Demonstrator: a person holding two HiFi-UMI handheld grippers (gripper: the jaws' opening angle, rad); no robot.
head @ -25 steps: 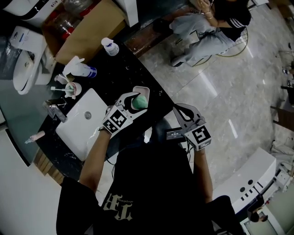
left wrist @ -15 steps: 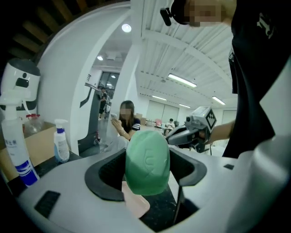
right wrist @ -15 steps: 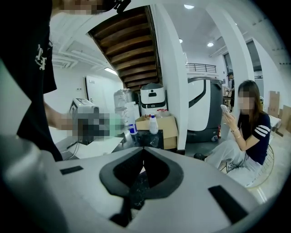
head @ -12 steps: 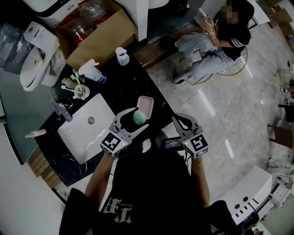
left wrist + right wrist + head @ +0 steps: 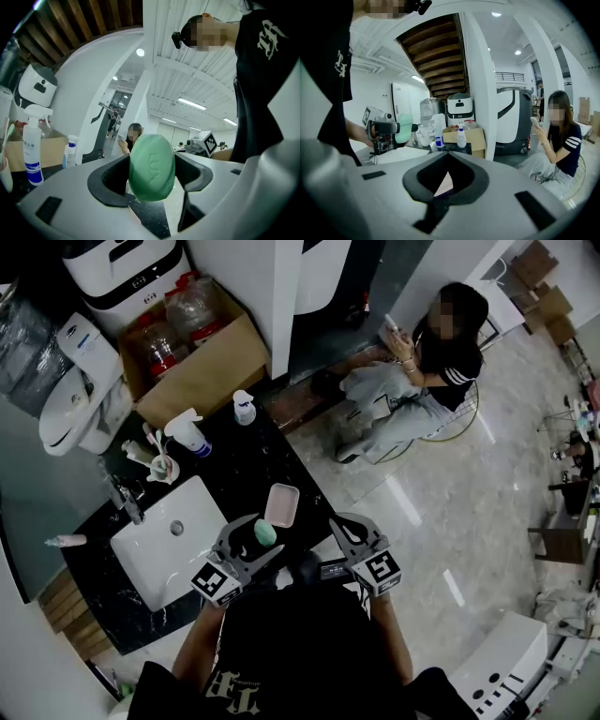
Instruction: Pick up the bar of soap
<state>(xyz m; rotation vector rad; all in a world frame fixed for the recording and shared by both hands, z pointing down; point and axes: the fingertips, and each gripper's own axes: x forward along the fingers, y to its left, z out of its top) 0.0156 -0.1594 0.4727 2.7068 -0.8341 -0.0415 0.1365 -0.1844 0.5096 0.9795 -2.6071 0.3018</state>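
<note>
The green oval bar of soap [image 5: 151, 167] is pinched upright between the jaws of my left gripper [image 5: 152, 174], which is shut on it. In the head view the soap [image 5: 265, 533] hangs in the left gripper [image 5: 257, 542] just on the near side of the empty pink soap dish [image 5: 281, 504] on the black counter [image 5: 234, 451]. My right gripper [image 5: 341, 523] hovers to the right of the counter's edge, its jaws shut with nothing in them. In the right gripper view the right gripper [image 5: 448, 153] points toward the counter, and the soap [image 5: 407, 123] shows at the left.
A white sink [image 5: 169, 540] with a faucet [image 5: 122, 498] lies left of the dish. A spray bottle [image 5: 192, 434], a small bottle [image 5: 244, 409] and a toothbrush cup [image 5: 161, 465] stand at the counter's back. Beyond are a cardboard box [image 5: 202, 362] and a seated person [image 5: 403, 390].
The left gripper has lifted the soap out of the pink dish and drawn it back toward my body. The right gripper has stayed shut beside it.
</note>
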